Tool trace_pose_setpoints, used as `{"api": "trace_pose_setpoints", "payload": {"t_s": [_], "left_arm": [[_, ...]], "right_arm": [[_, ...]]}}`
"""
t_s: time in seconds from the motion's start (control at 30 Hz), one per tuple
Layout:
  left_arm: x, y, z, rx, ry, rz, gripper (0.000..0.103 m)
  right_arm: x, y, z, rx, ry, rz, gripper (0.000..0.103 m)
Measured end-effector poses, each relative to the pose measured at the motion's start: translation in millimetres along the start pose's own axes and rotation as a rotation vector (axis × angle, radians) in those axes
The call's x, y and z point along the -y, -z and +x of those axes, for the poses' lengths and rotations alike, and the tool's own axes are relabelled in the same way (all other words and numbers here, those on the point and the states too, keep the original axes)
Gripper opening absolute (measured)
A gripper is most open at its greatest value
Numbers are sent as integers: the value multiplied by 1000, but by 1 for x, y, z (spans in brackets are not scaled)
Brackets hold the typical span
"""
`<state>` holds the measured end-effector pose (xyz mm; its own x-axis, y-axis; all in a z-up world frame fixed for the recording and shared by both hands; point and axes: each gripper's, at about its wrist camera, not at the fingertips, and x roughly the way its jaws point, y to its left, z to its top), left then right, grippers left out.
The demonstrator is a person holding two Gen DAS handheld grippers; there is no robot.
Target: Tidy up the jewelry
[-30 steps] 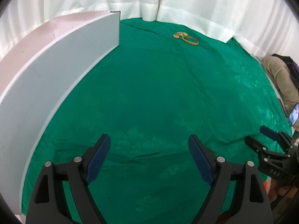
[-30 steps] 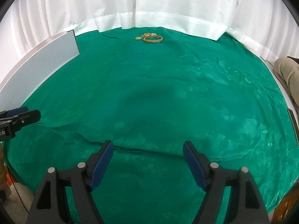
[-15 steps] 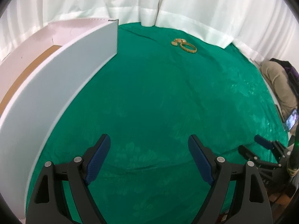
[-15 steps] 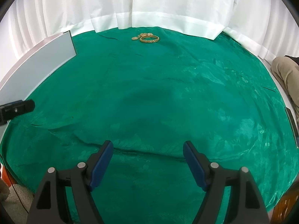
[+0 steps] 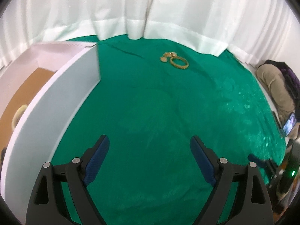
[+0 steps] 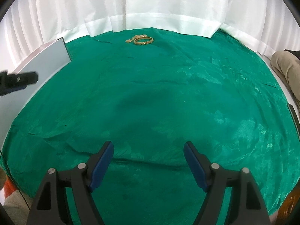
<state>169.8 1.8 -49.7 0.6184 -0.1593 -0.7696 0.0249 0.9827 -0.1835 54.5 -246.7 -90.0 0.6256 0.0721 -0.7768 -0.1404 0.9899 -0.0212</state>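
A gold bangle [image 5: 179, 63] lies far back on the green cloth, with smaller gold pieces [image 5: 166, 56] touching its left side. They also show in the right wrist view: the bangle [image 6: 143, 40] and the small pieces [image 6: 136, 37]. A white box [image 5: 56, 97] stands at the left, with a brown floor and a pale ring-shaped piece [image 5: 18, 115] inside. My left gripper [image 5: 149, 159] is open and empty over the near cloth. My right gripper [image 6: 148, 164] is open and empty, also near the front.
White curtains [image 6: 168, 3] close the back and sides. A person's beige-clad leg [image 5: 275, 86] and a lit phone [image 5: 289, 124] are at the right edge. The box's wall [image 6: 46, 65] stands at the left in the right wrist view.
My left gripper has risen and tilted so the box's inside and the ring-shaped piece in it come into view. The right gripper has barely moved. Both stay open.
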Motion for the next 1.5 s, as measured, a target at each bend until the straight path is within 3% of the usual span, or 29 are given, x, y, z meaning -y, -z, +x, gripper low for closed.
{"api": "trace_pose_setpoints", "payload": {"t_s": [0.2,0.37,0.57,0.73,0.87,0.9,0.93,0.97,1.0,1.03,1.23,1.5], "left_arm": [[5,-57,31,19,37,37,94],[30,-96,97,-62,54,140,94],[64,-169,177,18,-13,203,87],[67,-213,240,-38,-33,143,80],[61,-225,278,-88,-28,66,80],[62,-225,281,-59,-42,67,80],[62,-224,280,-39,-46,77,69],[62,-221,278,-16,-27,81,44],[62,-219,276,-9,-6,81,27],[62,-215,273,-15,1,87,21],[29,-160,226,-23,-3,44,20],[-12,-22,109,-90,-23,41,20]], "right_arm": [[16,-3,7,-5,-10,48,79],[27,-5,13,-9,-28,73,79],[33,-5,15,-7,-53,82,79],[35,-5,17,-12,-73,76,81],[34,-7,20,-12,-74,68,82],[34,-7,20,-11,-75,67,82],[34,-7,20,-10,-76,66,83],[33,-7,21,-9,-78,65,83],[33,-7,21,-7,-79,66,83],[34,-7,21,-7,-80,69,84],[36,-8,19,-8,-82,91,83],[28,-3,10,-7,-68,75,84]]}}
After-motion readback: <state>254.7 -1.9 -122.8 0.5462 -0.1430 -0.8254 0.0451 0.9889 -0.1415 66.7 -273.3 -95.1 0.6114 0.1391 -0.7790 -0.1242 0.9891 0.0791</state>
